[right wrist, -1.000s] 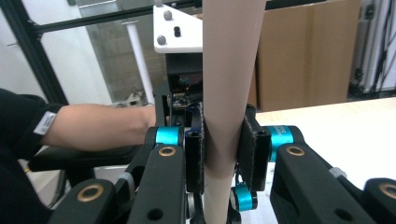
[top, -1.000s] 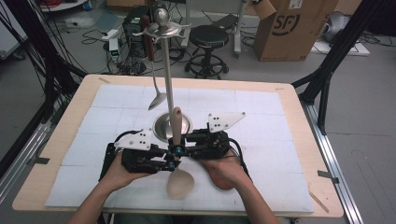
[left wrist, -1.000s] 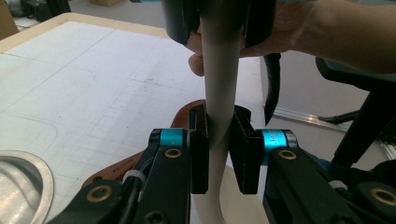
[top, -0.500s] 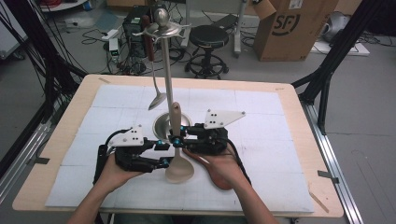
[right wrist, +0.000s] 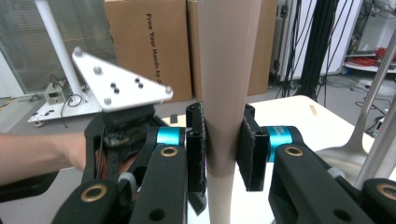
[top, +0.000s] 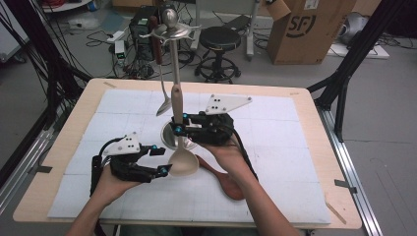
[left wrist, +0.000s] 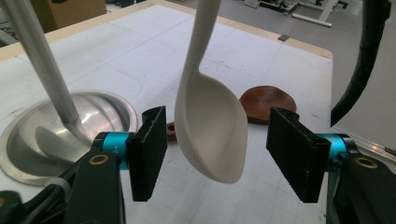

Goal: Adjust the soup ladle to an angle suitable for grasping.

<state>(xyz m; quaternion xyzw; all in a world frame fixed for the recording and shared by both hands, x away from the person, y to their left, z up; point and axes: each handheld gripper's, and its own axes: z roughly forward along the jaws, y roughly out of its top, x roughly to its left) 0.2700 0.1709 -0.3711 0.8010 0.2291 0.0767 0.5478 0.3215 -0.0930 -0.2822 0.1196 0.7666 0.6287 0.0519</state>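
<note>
High view is showing me holding the cream spoon (top: 180,142) upright with my right gripper (top: 178,129), whose jaws are clenching the handle about halfway up, bowl hanging down. Right gripper view is confirming it: both pads are pressing flat on the pale handle (right wrist: 225,93), one on each side, with no gap. My left gripper (top: 161,160) is sitting lower and just beside the bowl; its jaws have just been opening, and in the left gripper view the bowl (left wrist: 212,128) is hanging between the two black pads without touching either one, so that hand is released.

Just behind my right gripper the steel rack (top: 173,69) is rising from its round base (left wrist: 32,135), with a metal spoon (top: 163,105) already hanging from one of its arms. A brown wooden spoon (top: 223,177) is lying on the white mat (top: 275,162) under my right wrist.

Judging from this, I am carrying the spoon towards a free arm up top. To do it well I should be keeping the right grip firm, backing the left jaws clear of the bowl before lifting, keeping the handle near vertical, and steering it past the pole and the hanging metal spoon so nothing swings.
</note>
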